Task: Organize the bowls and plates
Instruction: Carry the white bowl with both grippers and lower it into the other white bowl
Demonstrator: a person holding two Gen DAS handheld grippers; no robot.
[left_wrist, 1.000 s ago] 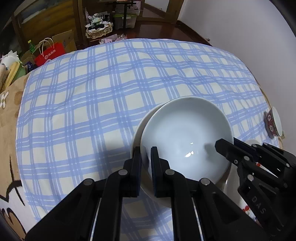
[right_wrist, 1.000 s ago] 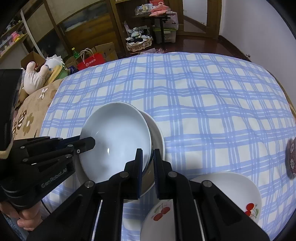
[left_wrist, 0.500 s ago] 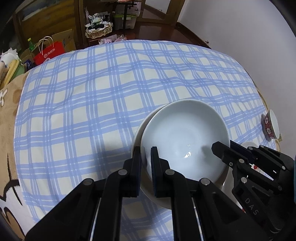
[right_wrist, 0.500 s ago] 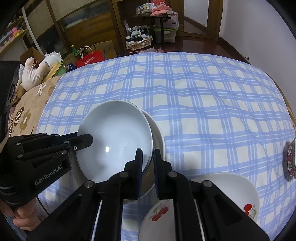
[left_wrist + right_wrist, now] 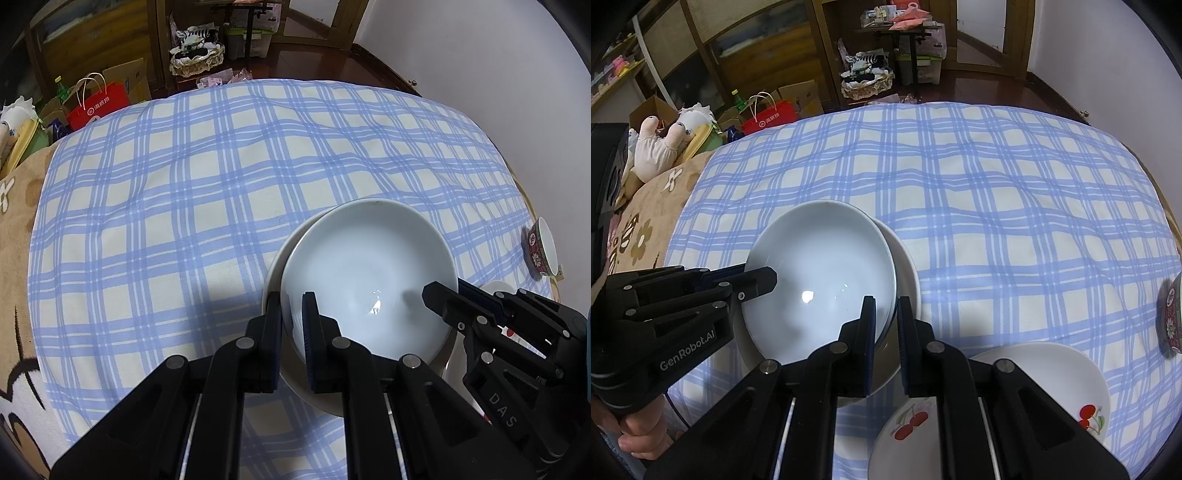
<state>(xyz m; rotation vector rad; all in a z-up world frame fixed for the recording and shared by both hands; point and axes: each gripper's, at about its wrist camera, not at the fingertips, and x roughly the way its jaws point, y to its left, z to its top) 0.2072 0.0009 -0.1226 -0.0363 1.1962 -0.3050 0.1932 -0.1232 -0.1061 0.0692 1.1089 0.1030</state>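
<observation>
Nothing has shifted: left gripper (image 5: 291,314) and right gripper (image 5: 886,317), both clamped on the pale blue bowl (image 5: 369,280) rim, hold it over the white bowl (image 5: 905,266), so nesting remains unfinished.

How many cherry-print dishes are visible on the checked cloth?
2. A cherry plate lies at the near edge behind the right gripper; a cherry bowl sits to its right. Gripper parts hide part of each; more may be out of frame.
</observation>
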